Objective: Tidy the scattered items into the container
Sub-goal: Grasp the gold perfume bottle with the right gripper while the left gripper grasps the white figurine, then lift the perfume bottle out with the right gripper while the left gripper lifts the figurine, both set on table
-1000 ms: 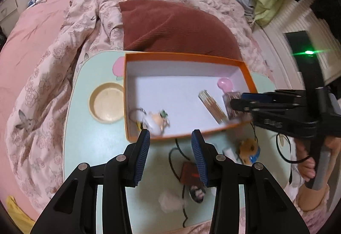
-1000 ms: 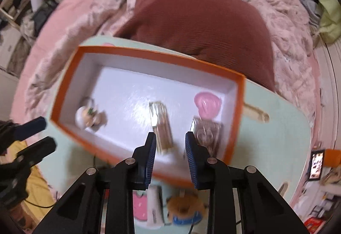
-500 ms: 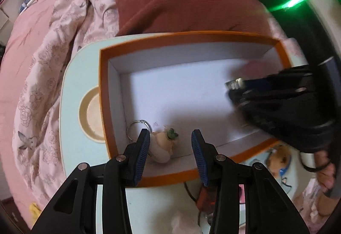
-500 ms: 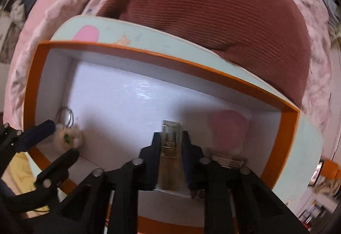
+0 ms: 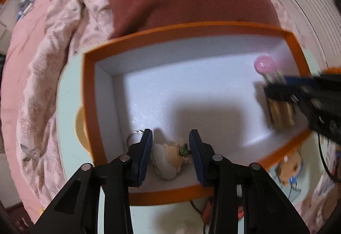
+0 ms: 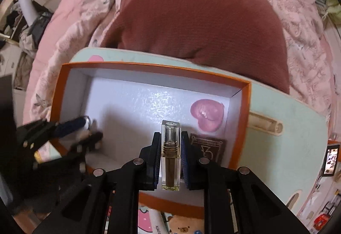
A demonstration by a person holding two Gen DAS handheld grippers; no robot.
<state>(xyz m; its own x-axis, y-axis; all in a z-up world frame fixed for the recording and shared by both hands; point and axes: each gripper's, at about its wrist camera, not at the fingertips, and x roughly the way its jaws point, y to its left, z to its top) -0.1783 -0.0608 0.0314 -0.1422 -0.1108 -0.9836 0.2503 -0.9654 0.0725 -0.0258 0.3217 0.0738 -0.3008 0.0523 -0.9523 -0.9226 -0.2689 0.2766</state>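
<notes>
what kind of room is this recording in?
Most likely a bedroom. A small pale green lap table holding the orange box sits on a bed, against a pink floral quilt and a dark red pillow. Cluttered shelves at the far left.

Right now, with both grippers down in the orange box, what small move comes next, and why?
Probably finish closing the left gripper: its jaws have just been narrowing around the plush keychain in the orange box, but a gap still shows on each side. The right gripper already clamps the clear bottle.
</notes>
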